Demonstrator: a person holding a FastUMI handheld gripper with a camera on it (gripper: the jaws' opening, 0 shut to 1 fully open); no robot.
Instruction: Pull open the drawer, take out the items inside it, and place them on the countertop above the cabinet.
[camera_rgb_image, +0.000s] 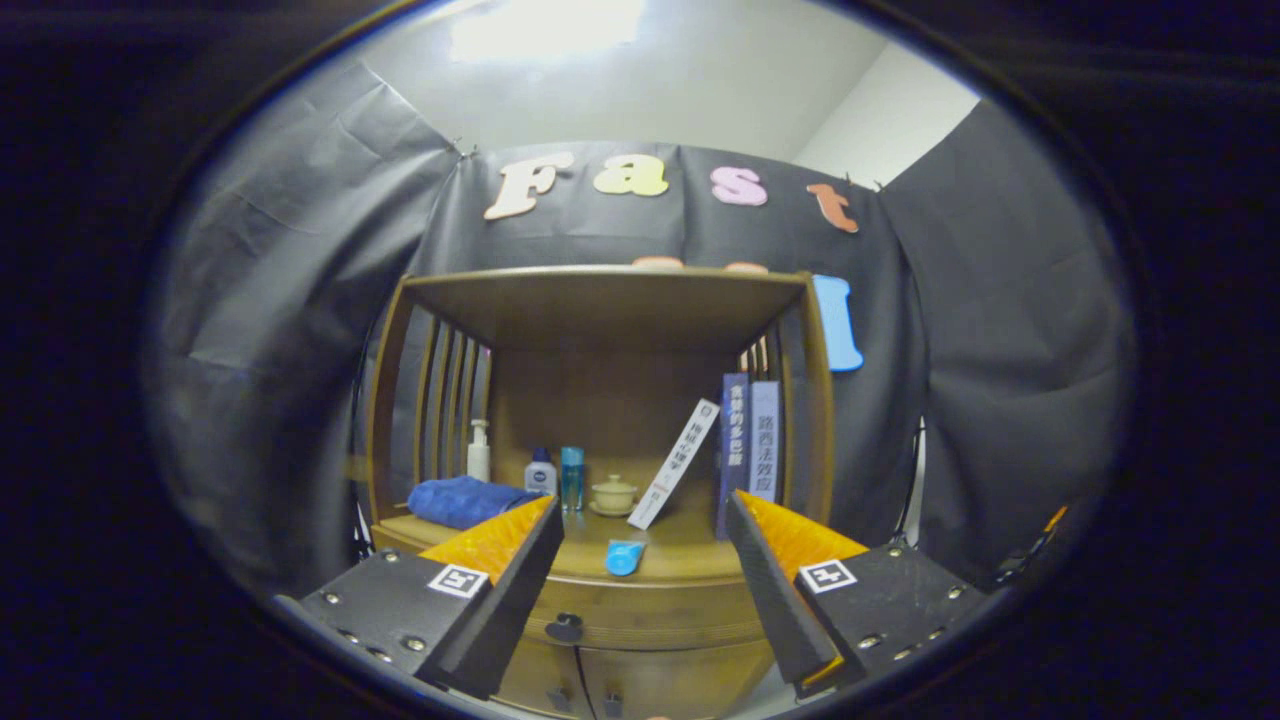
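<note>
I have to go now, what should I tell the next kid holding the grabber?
Gripper: open, holding nothing, back from the wooden cabinet.
Drawer: shut, its dark knob between and just beyond the fingers.
Countertop: a small blue item lies near the front edge; blue towel, bottles, teacup and books sit behind.
Left: pull the drawer open, take out whatever is inside, and set it on top.

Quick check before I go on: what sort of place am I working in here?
Likely a staged home corner in a cloth-walled booth: a wooden cabinet with a shelf nook holding books, toiletry bottles and a teacup. The gripper hangs open.
</note>
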